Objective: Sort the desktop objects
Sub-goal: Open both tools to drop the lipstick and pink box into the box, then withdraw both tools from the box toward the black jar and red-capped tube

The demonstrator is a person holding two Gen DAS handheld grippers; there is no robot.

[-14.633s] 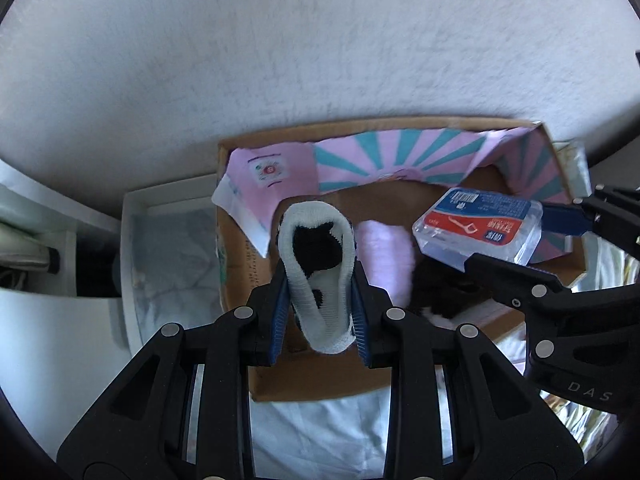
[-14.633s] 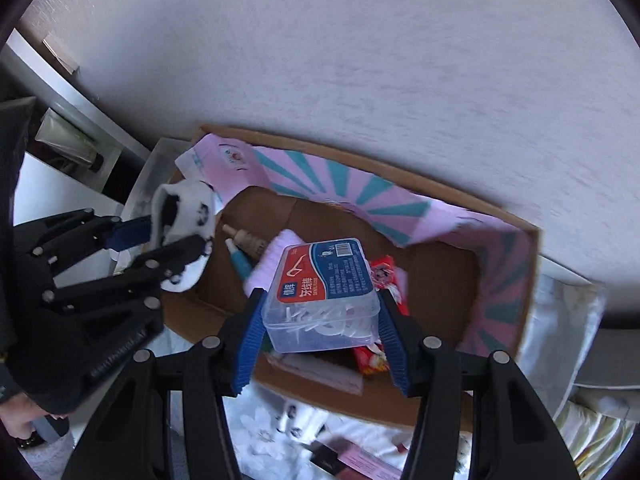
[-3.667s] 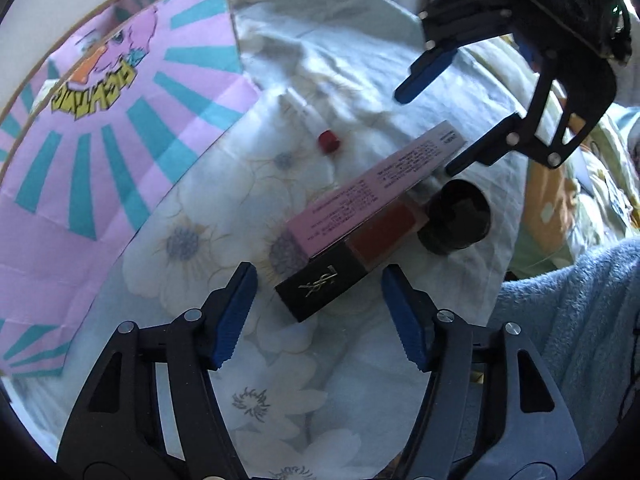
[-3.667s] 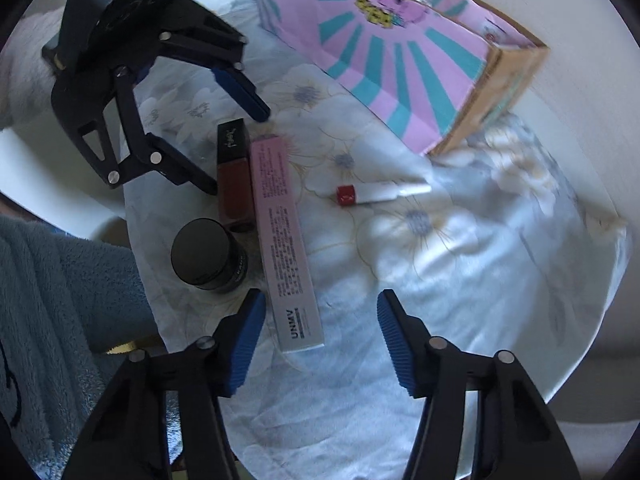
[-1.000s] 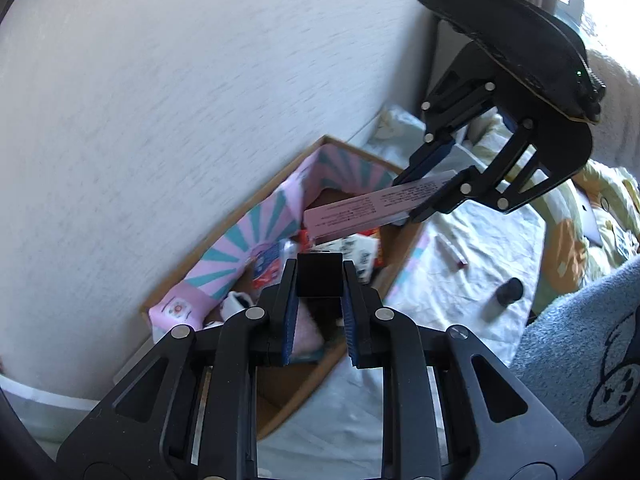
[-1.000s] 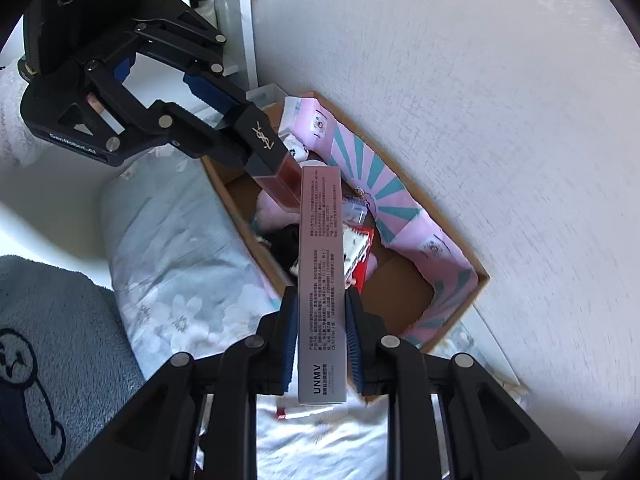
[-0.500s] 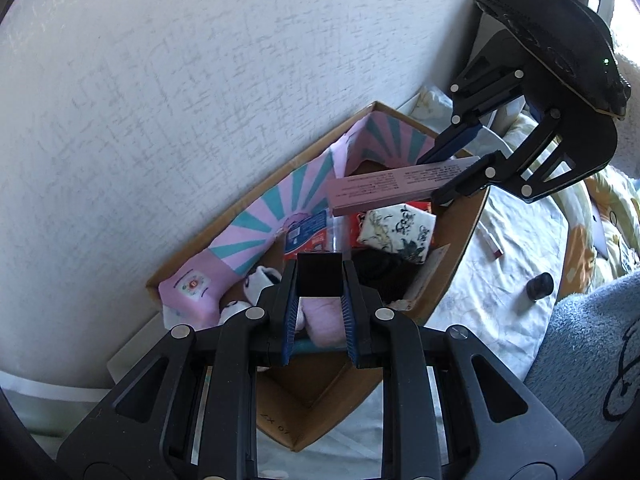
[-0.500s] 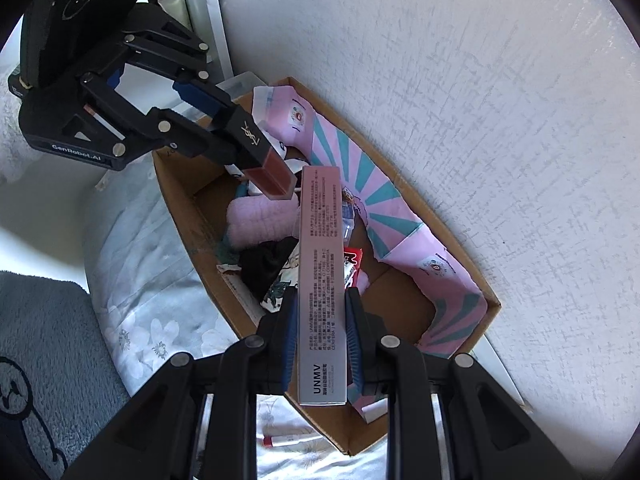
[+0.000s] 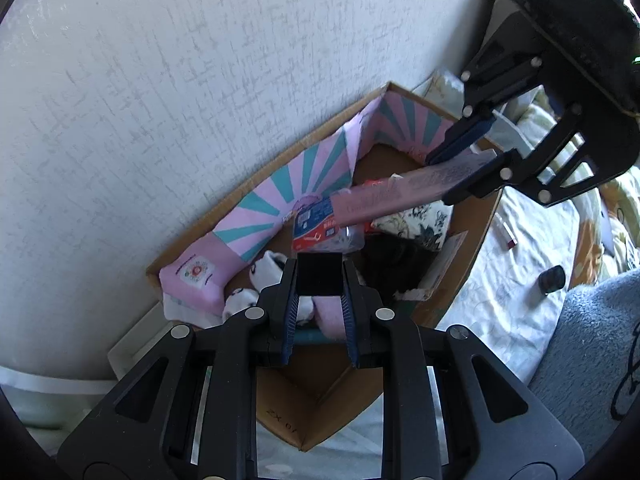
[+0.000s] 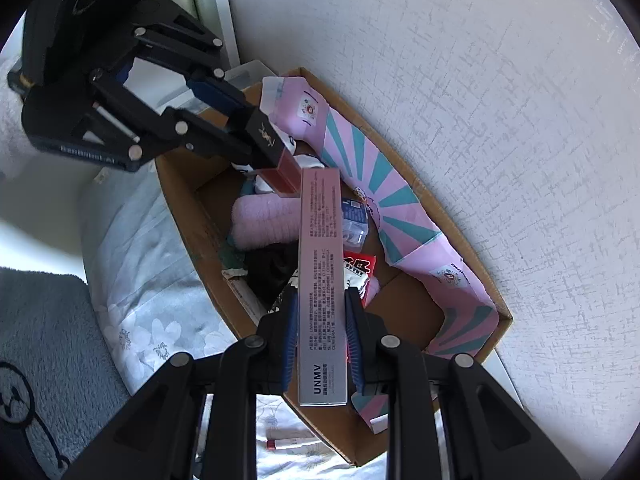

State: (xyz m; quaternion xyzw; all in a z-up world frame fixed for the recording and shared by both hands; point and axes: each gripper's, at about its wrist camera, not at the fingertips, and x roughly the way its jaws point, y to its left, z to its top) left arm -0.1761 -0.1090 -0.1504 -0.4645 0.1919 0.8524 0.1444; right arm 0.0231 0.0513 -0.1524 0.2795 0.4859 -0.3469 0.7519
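The right gripper (image 10: 322, 344) pinches a long pink cardboard carton (image 10: 322, 276), its long axis running straight out along the fingers, over the open brown cardboard box with pink-and-teal flaps (image 10: 472, 344) at frame centre. The left gripper (image 10: 256, 136), upper left, clamps a dark square-capped lipstick tube (image 10: 276, 152); its red end seems to meet the carton's far tip, though contact is unclear. Both items hang directly above the box's clutter, so each release is a short drop downward.

The cardboard box (image 10: 180, 216) is crowded on the left, bare floor on the right.
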